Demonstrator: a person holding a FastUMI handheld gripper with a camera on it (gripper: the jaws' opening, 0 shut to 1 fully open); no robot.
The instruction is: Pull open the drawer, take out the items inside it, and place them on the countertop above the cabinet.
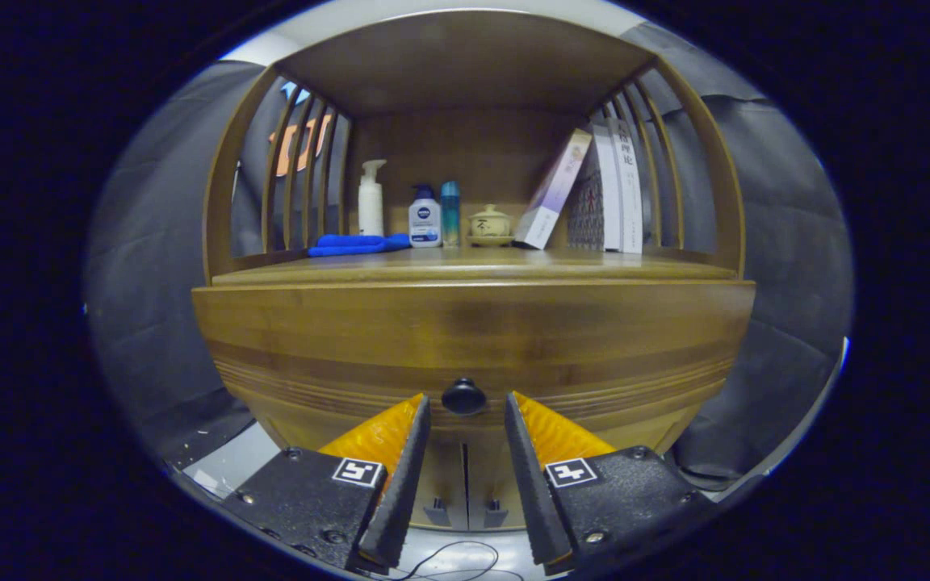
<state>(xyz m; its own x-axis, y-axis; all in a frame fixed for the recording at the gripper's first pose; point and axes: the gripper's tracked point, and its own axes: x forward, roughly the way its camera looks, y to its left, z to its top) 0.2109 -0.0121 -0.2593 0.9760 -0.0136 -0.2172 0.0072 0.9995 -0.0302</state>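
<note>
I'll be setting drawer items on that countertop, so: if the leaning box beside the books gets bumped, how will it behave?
The leaning box is tall, thin and already tilted against the books, so it probably topples or slides easily. It looks like light cardboard. The open gripper fingers flank the drawer knob.

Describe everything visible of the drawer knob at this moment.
The drawer knob is a small, dark, rounded knob with a smooth, slightly glossy look, fixed at the middle of the wooden drawer front, just above the seam between the two cabinet doors below. The drawer looks shut, flush with the cabinet. The gripper is open, its fingers spread to either side of the knob and just short of it; nothing touches the knob.
</note>
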